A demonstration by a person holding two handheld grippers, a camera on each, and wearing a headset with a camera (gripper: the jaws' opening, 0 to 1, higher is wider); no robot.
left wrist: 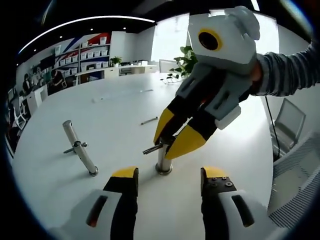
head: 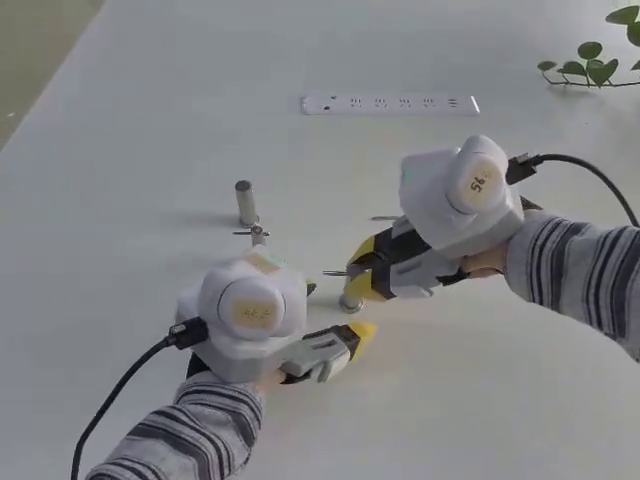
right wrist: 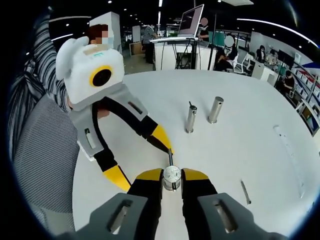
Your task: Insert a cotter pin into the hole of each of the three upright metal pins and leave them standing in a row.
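Right gripper view: my right gripper [right wrist: 171, 181] has its jaws pressed on the head of the near pin [right wrist: 172, 175], which stands upright on the table [right wrist: 240, 150] and is seen end-on. A cotter pin [right wrist: 170, 158] sticks out of it straight ahead, long axis level, aimed at my left gripper [right wrist: 140, 157]. How deep it sits in the hole I cannot tell. The middle pin [right wrist: 190, 118] and far pin [right wrist: 216, 110] stand well apart beyond. A loose cotter pin [right wrist: 245, 191] lies flat to the right.

Left gripper view: my left jaws are spread, with the near pin [left wrist: 163, 161] just ahead between them. The cotter's free end [left wrist: 152, 148] pokes out beside the shaft, under the right tips.

Head view: the left is the nearer hand to seat that cotter, and the right tips crowd the hole. The middle pin [head: 258, 235] carries a crosswise cotter; the far pin [head: 245, 200] shows none. A power strip [head: 390, 103] lies far off, out of the way
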